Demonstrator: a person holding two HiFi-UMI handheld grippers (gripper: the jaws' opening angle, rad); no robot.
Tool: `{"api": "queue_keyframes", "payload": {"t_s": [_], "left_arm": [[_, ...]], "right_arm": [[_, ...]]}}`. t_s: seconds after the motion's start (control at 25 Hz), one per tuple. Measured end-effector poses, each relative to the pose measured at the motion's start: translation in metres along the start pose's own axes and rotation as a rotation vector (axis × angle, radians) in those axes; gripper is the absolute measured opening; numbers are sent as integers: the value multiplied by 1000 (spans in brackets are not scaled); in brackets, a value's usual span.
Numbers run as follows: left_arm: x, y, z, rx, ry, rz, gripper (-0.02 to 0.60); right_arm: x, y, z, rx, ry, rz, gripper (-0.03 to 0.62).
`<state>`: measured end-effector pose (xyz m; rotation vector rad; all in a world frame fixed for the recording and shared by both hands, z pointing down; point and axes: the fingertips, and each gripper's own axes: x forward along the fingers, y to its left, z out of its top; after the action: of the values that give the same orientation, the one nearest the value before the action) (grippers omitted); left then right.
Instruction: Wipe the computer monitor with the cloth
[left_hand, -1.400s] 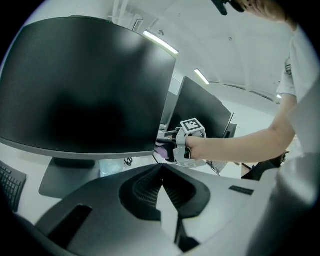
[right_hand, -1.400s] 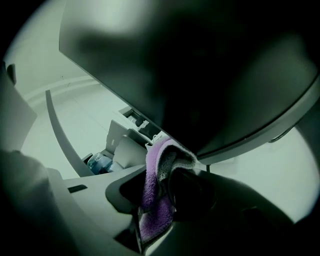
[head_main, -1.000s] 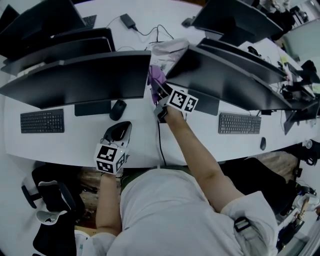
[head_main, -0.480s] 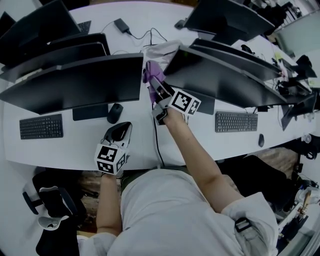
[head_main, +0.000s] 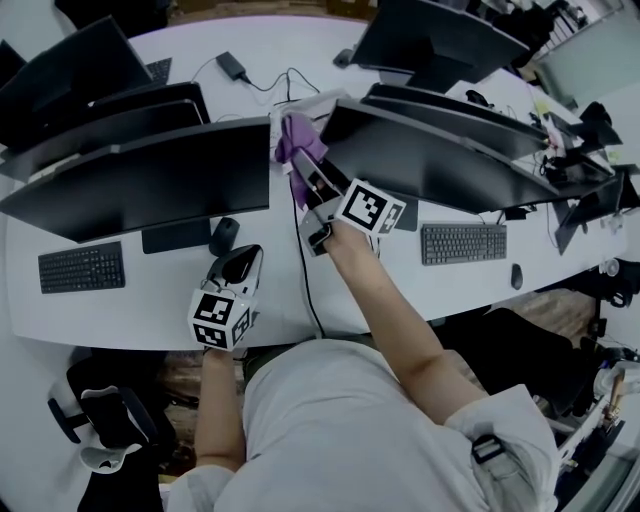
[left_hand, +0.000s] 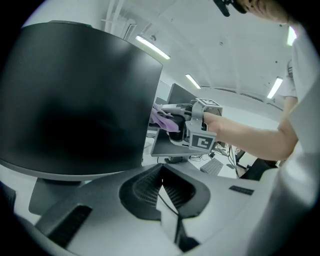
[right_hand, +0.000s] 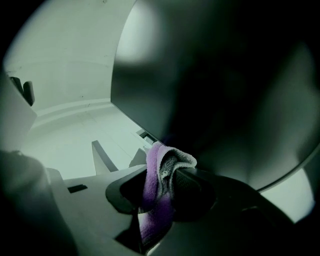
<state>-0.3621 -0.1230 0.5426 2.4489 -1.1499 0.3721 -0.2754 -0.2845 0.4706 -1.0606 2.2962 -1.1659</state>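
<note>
Purple cloth (right_hand: 156, 200) inside right claw (right_hand: 167, 176)

long white desk (head_main: 130, 300); ceiling strip lights (left_hand: 150, 46) overhead.

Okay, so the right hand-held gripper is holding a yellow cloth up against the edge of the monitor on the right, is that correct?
Not quite: the cloth is purple, not yellow. The right gripper view shows it pinched in the right hand-held gripper, up against the edge of the monitor on the right.
</note>
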Motion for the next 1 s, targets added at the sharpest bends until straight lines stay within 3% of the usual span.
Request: {"api": "queue_keyframes", "payload": {"t_s": [1.0], "left_arm": [[-1, -31, 65, 60, -108, -67, 2]], "right_arm": [[-18, 123, 80, -202, -92, 99, 129]]}}
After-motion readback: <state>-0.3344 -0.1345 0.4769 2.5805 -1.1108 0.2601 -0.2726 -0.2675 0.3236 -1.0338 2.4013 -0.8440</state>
